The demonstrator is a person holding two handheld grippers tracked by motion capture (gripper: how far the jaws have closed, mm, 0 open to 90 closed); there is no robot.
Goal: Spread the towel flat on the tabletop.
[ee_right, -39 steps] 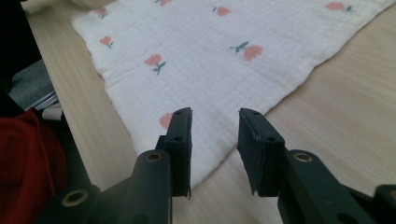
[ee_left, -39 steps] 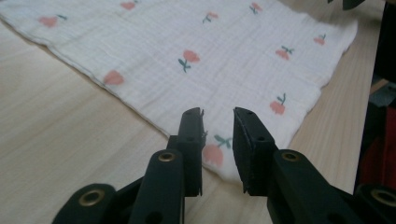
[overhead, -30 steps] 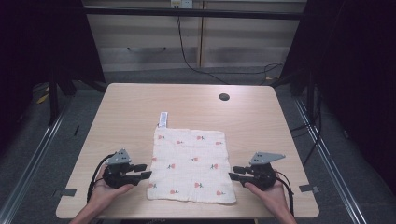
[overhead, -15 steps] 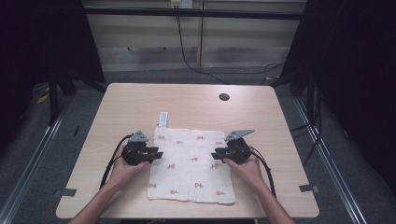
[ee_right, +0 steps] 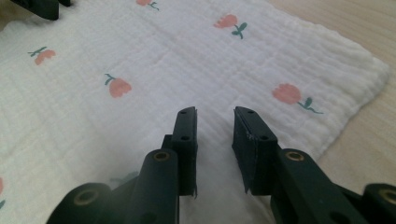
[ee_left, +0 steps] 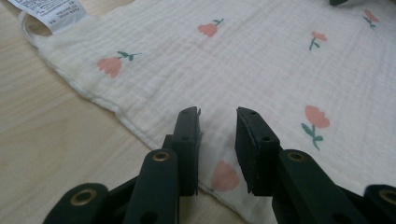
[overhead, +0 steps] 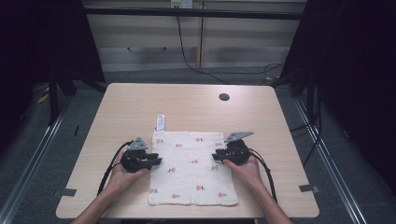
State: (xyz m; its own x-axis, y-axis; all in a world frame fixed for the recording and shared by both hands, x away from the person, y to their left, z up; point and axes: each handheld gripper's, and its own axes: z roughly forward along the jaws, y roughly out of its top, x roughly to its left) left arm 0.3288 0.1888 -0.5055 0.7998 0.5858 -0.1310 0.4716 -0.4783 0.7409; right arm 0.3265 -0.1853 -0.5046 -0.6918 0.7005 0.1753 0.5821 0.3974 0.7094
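A white cloth point(overhead: 193, 168) printed with small pink flowers lies spread flat on the wooden table point(overhead: 196, 105), on the near half and roughly in the middle from side to side, with its white care label point(overhead: 160, 122) sticking out from the far left corner onto the bare wood. In the high view the left gripper point(overhead: 155, 161) sits at the cloth's left edge, about halfway along it, held in the person's left hand point(overhead: 122, 173), and the right gripper point(overhead: 216, 156) sits over the right side of the cloth, held in the right hand point(overhead: 246, 169); the two point inward toward each other, well apart, with the cloth between them. A small dark round hole point(overhead: 224, 97) shows in the table top toward the far right, well clear of the cloth. In the left gripper view the left gripper point(ee_left: 218, 135) hangs low over the hemmed edge of the cloth point(ee_left: 243, 65), its jaws parted with a narrow gap and nothing caught between them; they have just been closing. In the right gripper view the right gripper point(ee_right: 215, 135) is low over the cloth point(ee_right: 187, 60) a little inside its edge, jaws likewise parted with a narrow gap, gripping nothing, and they too have just been closing
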